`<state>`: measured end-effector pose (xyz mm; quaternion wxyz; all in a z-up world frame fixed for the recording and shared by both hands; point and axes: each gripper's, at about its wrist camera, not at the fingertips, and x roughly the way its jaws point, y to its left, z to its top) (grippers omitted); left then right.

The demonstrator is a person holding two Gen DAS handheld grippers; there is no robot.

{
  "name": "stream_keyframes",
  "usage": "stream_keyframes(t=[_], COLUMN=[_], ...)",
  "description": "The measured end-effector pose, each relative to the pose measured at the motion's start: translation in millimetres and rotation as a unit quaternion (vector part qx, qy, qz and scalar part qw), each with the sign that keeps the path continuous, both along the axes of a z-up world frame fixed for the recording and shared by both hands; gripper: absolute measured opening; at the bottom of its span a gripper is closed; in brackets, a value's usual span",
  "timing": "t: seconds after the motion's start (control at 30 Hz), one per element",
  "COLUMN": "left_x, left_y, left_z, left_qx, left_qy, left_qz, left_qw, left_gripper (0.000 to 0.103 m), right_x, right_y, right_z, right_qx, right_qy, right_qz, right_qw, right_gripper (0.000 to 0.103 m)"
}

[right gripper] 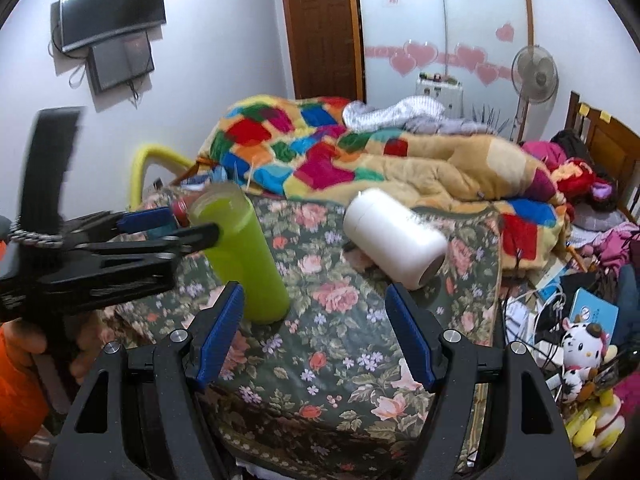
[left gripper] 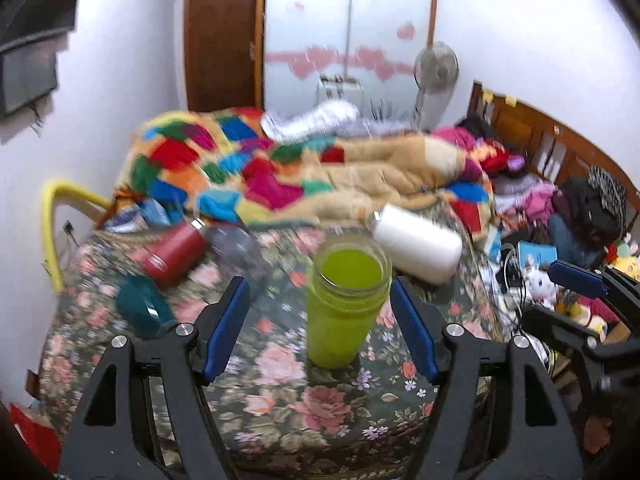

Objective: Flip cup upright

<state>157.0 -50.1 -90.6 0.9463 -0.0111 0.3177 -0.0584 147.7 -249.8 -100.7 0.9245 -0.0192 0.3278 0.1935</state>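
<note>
A lime-green cup (left gripper: 345, 304) stands upright, mouth up, on the flowered bedspread (left gripper: 280, 408). My left gripper (left gripper: 320, 328) is open, its blue pads on either side of the cup without touching. In the right wrist view the green cup (right gripper: 242, 256) stands at left, with the left gripper (right gripper: 176, 224) open around its upper part. My right gripper (right gripper: 314, 332) is open and empty, to the right of the cup; one of its blue pads (left gripper: 578, 278) shows at the right edge of the left wrist view.
A white bottle (left gripper: 416, 248) (right gripper: 394, 238) lies on its side behind the cup. A red bottle (left gripper: 176, 254), a clear one (left gripper: 240, 246) and a teal cup (left gripper: 142, 306) lie at left. A patchwork blanket (left gripper: 280, 172) is heaped behind. Toys and cables (right gripper: 576, 344) crowd the right.
</note>
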Motion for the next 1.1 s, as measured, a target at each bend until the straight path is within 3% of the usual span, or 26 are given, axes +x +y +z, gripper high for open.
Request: stream_keyframes(t=[0.17,0.3,0.43,0.57,0.7,0.83,1.1], left_x=[-50.6,-91.7,-125.5,-155.7,-173.1,-184.7,-191.6], left_y=[20.2,26.1,25.3,20.3,19.4,19.4,20.2], left_z=[53.3,84.8,101.5,111.6,113.2,110.7,105.6], left_qx=[-0.019,-0.023,-0.029,-0.022,-0.023,-0.018,-0.017], left_qy=[-0.082,-0.15,-0.194,-0.234,-0.246,-0.253,-0.254], left_qz=[0.011,0.029,0.03,0.036,0.041,0.048,0.057], left_qw=[0.9964,0.988,0.9802,0.9714,0.9681,0.9662,0.9654], left_gripper=[0.072,0.076,0.081,0.093,0.097,0.1,0.101], right_x=[-30.9,-62.3,-93.2,-117.4,-132.6,-136.4,-140.9], right_y=[-2.4,-1.5,-1.6,1.1,5.3,7.8,5.2], right_z=[41.1,76.0,104.3,118.4,120.2,115.5,109.2], right_qx=[0.03,0.051,0.083,0.1,0.107,0.105,0.1], right_qy=[-0.063,-0.127,-0.181,-0.222,-0.246,-0.25,-0.242], right_qz=[-0.005,-0.006,-0.005,-0.01,-0.024,-0.04,-0.053], right_qw=[0.998,0.991,0.98,0.97,0.963,0.962,0.964], right_gripper=[0.07,0.07,0.071,0.076,0.084,0.103,0.103])
